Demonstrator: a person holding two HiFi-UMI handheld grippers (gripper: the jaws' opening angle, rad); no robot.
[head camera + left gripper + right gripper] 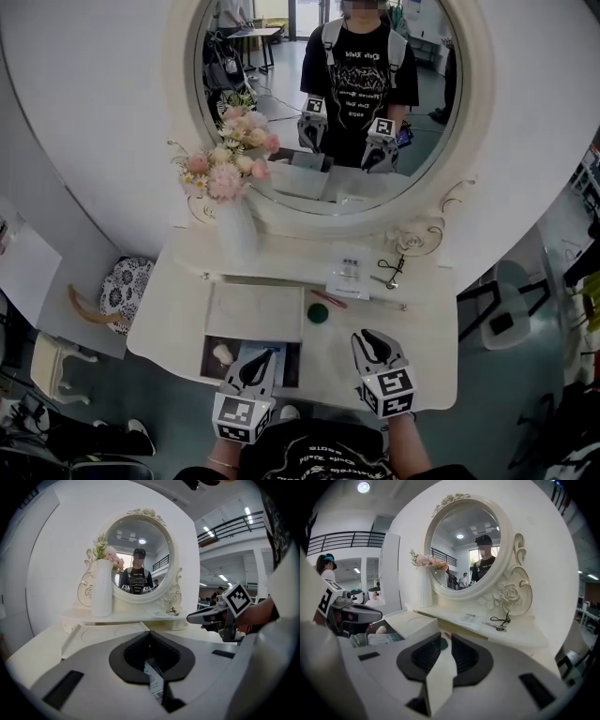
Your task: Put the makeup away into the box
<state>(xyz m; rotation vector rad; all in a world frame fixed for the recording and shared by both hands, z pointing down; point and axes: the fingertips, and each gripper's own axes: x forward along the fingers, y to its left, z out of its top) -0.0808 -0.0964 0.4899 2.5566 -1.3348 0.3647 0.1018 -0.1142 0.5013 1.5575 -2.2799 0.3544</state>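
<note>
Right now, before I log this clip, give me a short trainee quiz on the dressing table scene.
1. True or false: the right gripper has its jaws pressed on the green round item.
2. Where does the vase of flowers stand? A) left of the mirror B) right of it C) lying flat beside the grippers
3. Fill in: the pale sponge lies in the table's dark open ____.

Key
1. False: its jaws stand apart on nothing, and the item lies apart on the table.
2. A
3. compartment
</note>
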